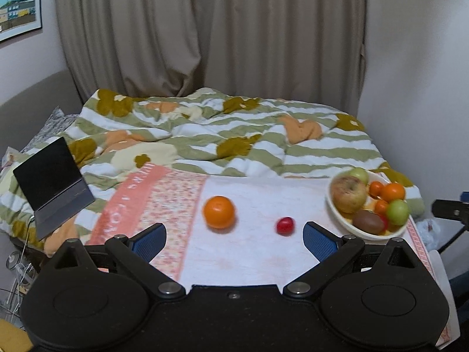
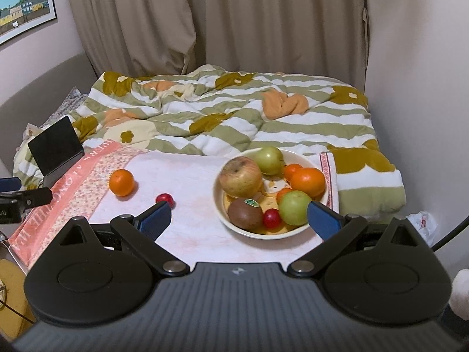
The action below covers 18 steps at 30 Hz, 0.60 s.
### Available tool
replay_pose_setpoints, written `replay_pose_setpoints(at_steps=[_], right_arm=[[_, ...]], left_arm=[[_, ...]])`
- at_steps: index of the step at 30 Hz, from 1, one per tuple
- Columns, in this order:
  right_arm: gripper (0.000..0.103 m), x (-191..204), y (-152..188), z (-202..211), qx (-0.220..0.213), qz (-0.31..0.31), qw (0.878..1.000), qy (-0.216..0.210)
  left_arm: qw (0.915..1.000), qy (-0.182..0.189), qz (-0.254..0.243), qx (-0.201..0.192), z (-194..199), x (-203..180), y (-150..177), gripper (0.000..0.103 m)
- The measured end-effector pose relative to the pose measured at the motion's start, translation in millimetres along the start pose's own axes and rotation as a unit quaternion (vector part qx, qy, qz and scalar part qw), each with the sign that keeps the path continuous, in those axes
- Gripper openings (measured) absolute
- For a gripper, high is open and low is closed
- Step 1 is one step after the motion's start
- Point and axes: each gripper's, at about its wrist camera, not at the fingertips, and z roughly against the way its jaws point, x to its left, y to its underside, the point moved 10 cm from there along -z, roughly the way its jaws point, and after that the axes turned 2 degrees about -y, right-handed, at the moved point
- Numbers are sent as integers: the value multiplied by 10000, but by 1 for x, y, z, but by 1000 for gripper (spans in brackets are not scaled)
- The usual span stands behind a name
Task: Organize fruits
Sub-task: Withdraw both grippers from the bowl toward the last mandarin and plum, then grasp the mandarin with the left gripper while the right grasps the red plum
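Observation:
An orange (image 1: 219,211) and a small red fruit (image 1: 285,225) lie loose on the white-and-pink cloth (image 1: 252,252). My left gripper (image 1: 234,239) is open, hovering just short of both, with nothing between its blue pads. At the right sits a cream bowl (image 1: 337,214) holding a large apple, green fruits, oranges and a kiwi. In the right wrist view the bowl (image 2: 219,205) lies straight ahead of my open right gripper (image 2: 239,218), whose fingers frame its near rim. The loose orange (image 2: 122,182) and red fruit (image 2: 163,198) are to its left.
A rumpled striped flowered duvet (image 1: 234,135) covers the bed behind the cloth. A dark tablet on a stand (image 1: 54,182) is propped at the left edge. Curtains and walls close the back and right. The other gripper's tip (image 1: 451,209) shows at the far right.

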Motion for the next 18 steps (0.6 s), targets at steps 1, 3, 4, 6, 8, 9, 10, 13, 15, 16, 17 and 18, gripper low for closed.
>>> replay_pose_setpoints(at_steps=[1, 3, 4, 6, 8, 9, 10, 13, 15, 16, 17, 18], right_arm=[[103, 5, -1, 1, 8, 0, 10000, 8], [103, 20, -2, 2, 14, -11, 10000, 9], [103, 27, -1, 1, 24, -25, 10000, 27], [103, 41, 1, -3, 78, -65, 9999, 88], [103, 55, 2, -9, 136, -128, 9997, 169], [103, 61, 3, -12, 158, -163, 9995, 202], [103, 67, 4, -16, 184, -200, 9994, 237], [103, 84, 8, -29, 217, -318, 9986, 359], [103, 93, 10, -38, 231, -390, 9980, 432], [103, 98, 10, -44, 244, -432, 9976, 480], [103, 103, 11, -50, 261, -474, 9971, 536], [103, 106, 13, -56, 285, -505, 9966, 578]], left_arm=[[10000, 8, 20, -14, 0, 7, -1, 101], [9999, 79, 42, -62, -2, 22, -4, 101], [9999, 138, 39, -79, -4, 28, -6, 101], [9997, 246, -31, -87, -9, 39, -9, 101], [9993, 340, -155, -72, -15, 49, -12, 101], [9990, 392, -218, -72, -19, 54, -14, 101], [9985, 461, -287, -70, -23, 58, -15, 101], [9966, 694, -454, -10, -38, 69, -17, 101], [9947, 847, -579, 34, -48, 75, -19, 101], [9934, 937, -657, 53, -55, 76, -20, 101], [9921, 1016, -728, 68, -61, 78, -21, 101], [9906, 1100, -804, 79, -68, 79, -22, 101]])
